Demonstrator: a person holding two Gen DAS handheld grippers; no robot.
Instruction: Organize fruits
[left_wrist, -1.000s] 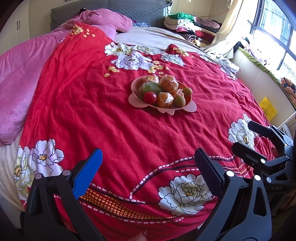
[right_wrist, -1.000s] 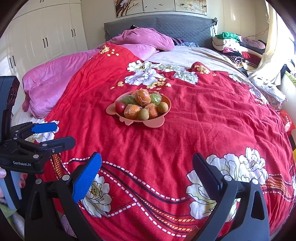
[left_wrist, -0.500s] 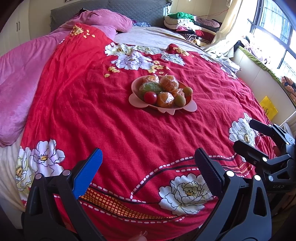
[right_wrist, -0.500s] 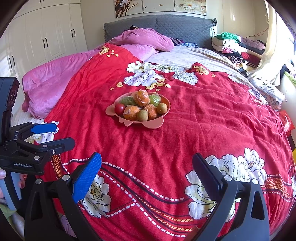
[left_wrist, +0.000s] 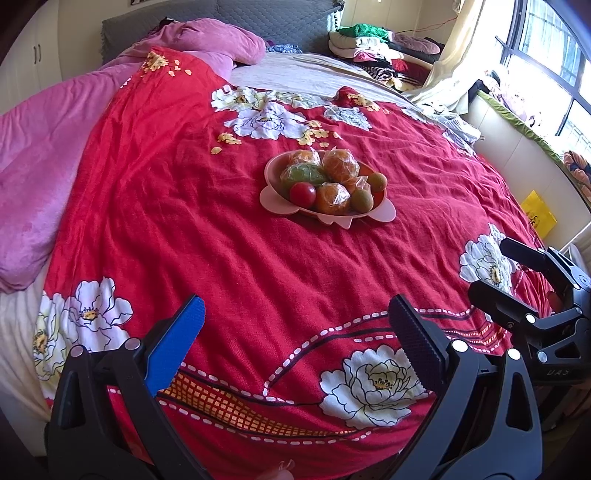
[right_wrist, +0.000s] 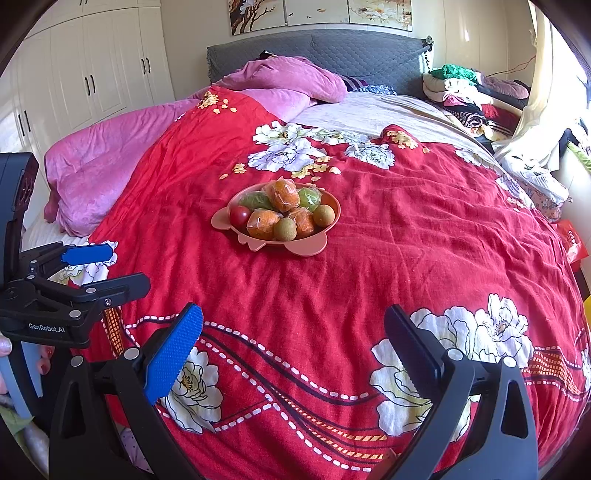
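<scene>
Right wrist: fruit plate (right_wrist: 317, 248) long axis crosswise.

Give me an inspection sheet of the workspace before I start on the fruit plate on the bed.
Surface: red floral bedspread, wrinkled, over the bed.
Job's things: pink plate mid-bed, piled with plastic-wrapped oranges, green wrapped fruit, a red tomato and two brown round fruits.
Clutter: pink blanket on the bed; pile of clothes by the headboard.
Grippers: left gripper and right gripper both open, empty, hanging over the near end of the bed, short of the plate.
Cables: nothing seen.
Surroundings: white wardrobe, grey headboard, window.
</scene>
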